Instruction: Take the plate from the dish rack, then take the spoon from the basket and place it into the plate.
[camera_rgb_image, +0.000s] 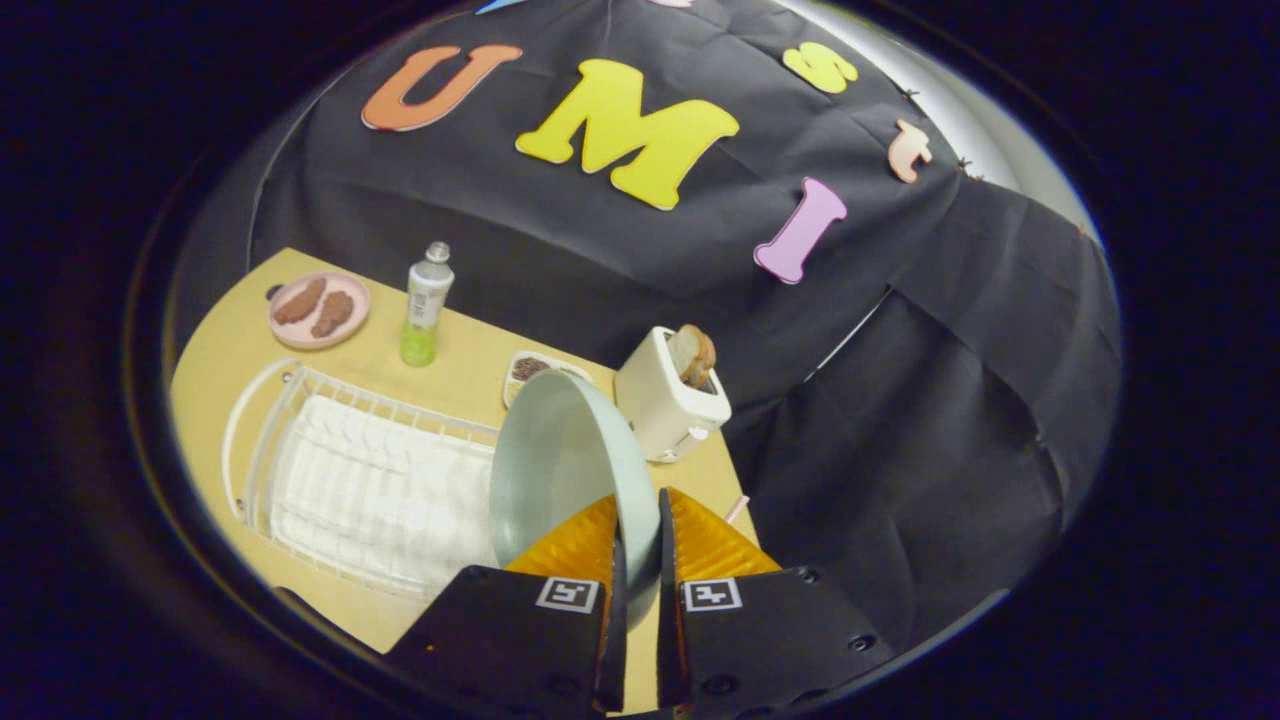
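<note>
Plate up on edge, its rim pinched between my fingers — I've got the gripper nearly closed, both sides pressing on it, the pale green dish rising just ahead of the tips. Beside it, off my left finger, I see the white dish rack on the yellow table. Just beyond the plate stands a toaster with bread in its slot. Further out, a bottle and a pink plate of food.

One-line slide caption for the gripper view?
Claw shut on round pale green plate, lifted above white wire dish rack.
</note>
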